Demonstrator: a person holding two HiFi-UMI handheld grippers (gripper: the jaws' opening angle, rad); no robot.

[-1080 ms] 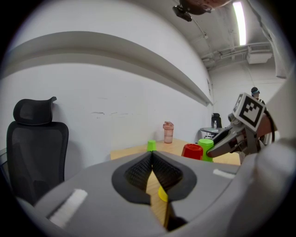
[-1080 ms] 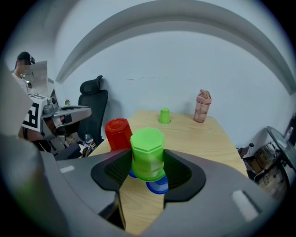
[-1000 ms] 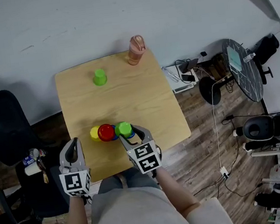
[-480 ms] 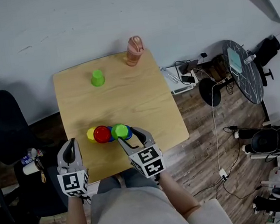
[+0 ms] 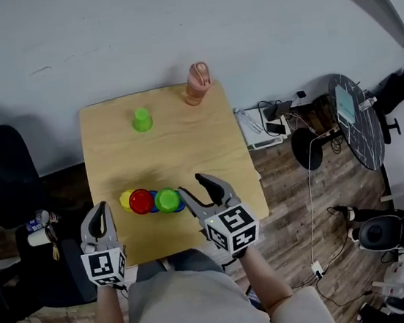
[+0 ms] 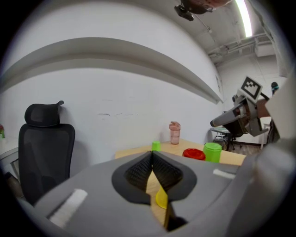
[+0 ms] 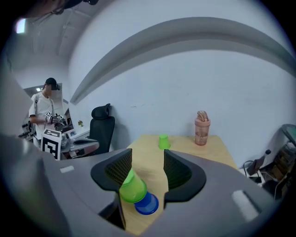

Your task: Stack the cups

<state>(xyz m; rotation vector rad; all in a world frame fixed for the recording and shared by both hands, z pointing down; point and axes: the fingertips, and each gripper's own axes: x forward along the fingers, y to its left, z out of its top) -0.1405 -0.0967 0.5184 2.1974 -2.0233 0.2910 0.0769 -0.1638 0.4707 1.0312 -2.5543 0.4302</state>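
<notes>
On the wooden table (image 5: pixel 184 141), near its front edge, stands a row of upside-down cups: yellow (image 5: pixel 126 199), red (image 5: pixel 141 200), then a green cup (image 5: pixel 167 200) sitting on a blue cup (image 5: pixel 181 205). My right gripper (image 5: pixel 192 184) hangs open just right of that green cup, clear of it. In the right gripper view (image 7: pixel 147 162) the green cup (image 7: pixel 132 187) and blue cup (image 7: pixel 147 204) lie below the left jaw. My left gripper (image 5: pixel 100 216) is shut and empty off the table's front left corner. A second green cup (image 5: pixel 142 119) stands far back.
A pink bottle (image 5: pixel 197 84) stands at the table's far right corner. A black office chair (image 5: pixel 1 176) is left of the table. Cables and a round black table (image 5: pixel 349 101) are on the floor at right. Another person (image 7: pixel 44 111) stands far left in the right gripper view.
My right gripper has lifted and drawn back to the right, away from the green cup, which stays on the blue one. The left gripper has kept its place.
</notes>
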